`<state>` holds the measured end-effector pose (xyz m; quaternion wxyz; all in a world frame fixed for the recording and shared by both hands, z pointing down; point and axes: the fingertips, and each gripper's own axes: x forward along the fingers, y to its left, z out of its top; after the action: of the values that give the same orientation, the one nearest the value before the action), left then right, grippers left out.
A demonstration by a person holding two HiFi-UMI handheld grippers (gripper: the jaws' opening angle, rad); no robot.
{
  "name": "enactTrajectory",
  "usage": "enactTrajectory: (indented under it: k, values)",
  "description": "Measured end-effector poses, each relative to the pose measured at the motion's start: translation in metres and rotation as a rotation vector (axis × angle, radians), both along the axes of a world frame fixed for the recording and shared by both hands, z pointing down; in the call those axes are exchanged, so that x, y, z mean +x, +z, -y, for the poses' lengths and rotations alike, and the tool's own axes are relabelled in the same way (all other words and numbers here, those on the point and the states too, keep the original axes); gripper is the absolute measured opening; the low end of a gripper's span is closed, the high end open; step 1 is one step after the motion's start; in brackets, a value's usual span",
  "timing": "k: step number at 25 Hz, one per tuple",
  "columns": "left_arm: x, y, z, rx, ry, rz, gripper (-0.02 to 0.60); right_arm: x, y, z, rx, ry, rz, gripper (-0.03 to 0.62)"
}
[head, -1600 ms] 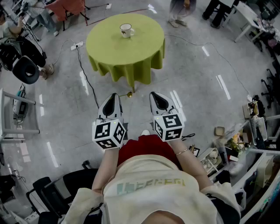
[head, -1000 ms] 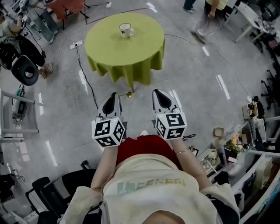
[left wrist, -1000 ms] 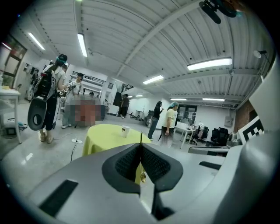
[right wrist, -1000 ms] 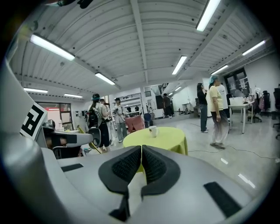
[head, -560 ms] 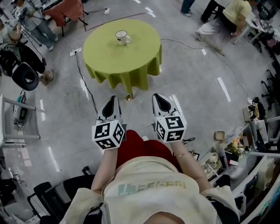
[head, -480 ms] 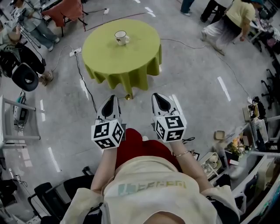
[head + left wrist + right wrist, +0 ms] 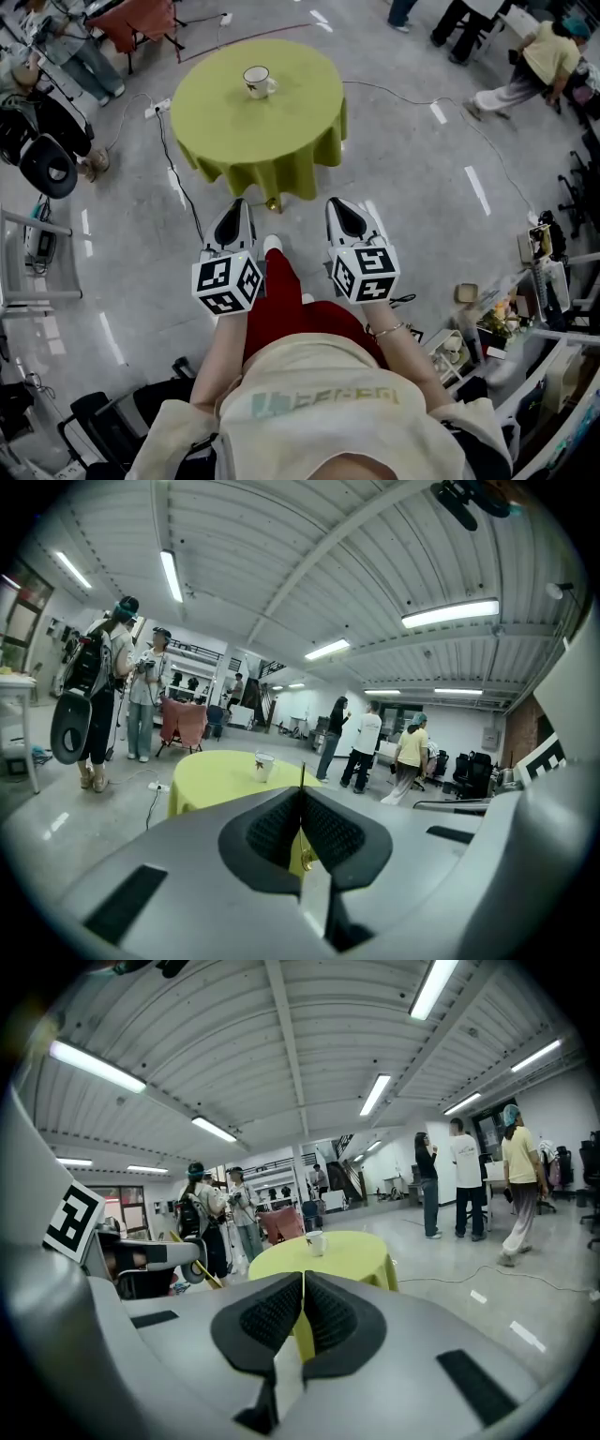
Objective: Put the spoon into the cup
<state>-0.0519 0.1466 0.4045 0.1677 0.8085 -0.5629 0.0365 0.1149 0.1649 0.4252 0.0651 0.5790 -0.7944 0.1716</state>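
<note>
Evidently standing well apart from the round green-draped counter at the upper middle of the head view. Holding the left tongs and the right tongs side by side at mid-frame, level and pointing toward it, probably just carrying them in a resting pose while nothing needs gripping. Holding both clenched on nothing, with the pads pressed flat together in each gripper view and only a thin seam showing.

Seeing the white cup standing upright near the far edge of the counter, toward the top of the frame, well apart from both tongs. Finding no spoon in any view; not managing to tell whether one is already lying in the cup, that being too small to read.

Judging the task as not properly under way: needing first to close on the counter, locate the spoon, and part one pair of tongs before any pick-up. Expecting a thin handle to be calling for a careful, centred pinch.
</note>
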Motion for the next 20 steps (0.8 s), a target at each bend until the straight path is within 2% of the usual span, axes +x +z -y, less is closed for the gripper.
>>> enactTrajectory:
  k: [20]
  values:
    - [-0.022,0.018,0.097,-0.045,-0.027,-0.03,0.025,-0.02,0.016,0.1,-0.053,-0.012,-0.012,0.037]
